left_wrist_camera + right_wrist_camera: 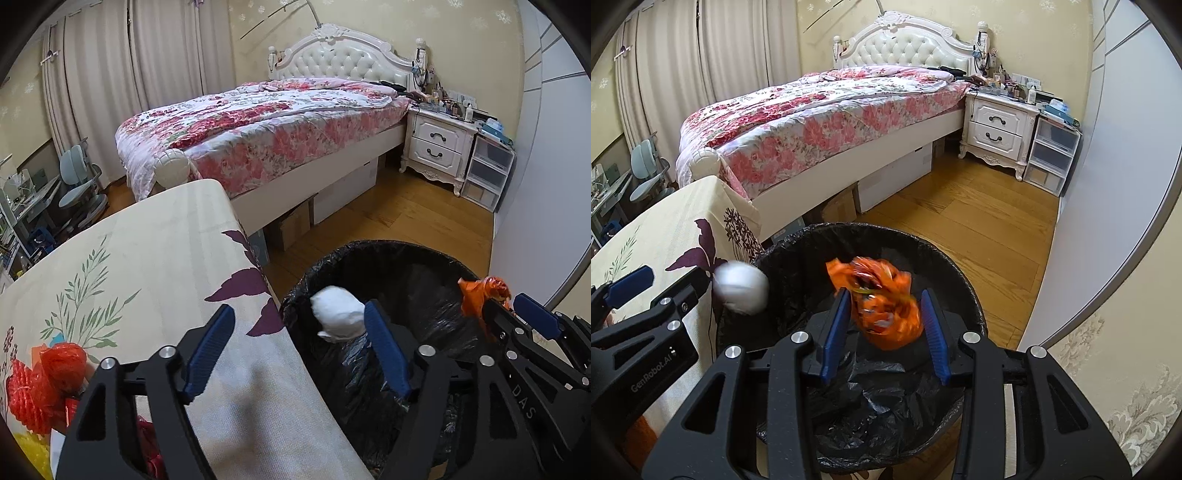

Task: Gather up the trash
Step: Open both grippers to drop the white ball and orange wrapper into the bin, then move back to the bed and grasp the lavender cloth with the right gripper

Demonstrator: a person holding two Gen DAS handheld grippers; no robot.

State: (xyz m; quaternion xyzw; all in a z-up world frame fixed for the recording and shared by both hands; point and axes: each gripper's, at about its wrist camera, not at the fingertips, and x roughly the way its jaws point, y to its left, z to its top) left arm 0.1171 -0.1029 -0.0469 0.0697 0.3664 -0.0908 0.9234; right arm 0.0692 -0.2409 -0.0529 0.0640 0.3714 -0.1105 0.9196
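Over the black-lined bin (960, 273), the left hand-held gripper (303, 347) gapes wide, a white wad (338, 314) loose beside it; the right hand-held gripper (886, 325) pinches an orange bag (886, 302).

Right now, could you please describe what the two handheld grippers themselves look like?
Both match: the left gripper and right gripper have black angular linkage frames with triangular cut-outs, round silver pivot pins, and ribbed blue pads on the fingers. In the right wrist view the left gripper's body carries pale "GenRobot.AI" lettering; in the left wrist view the right gripper's body shows the letters "DAS". No cables, hands or sleeves are visible.
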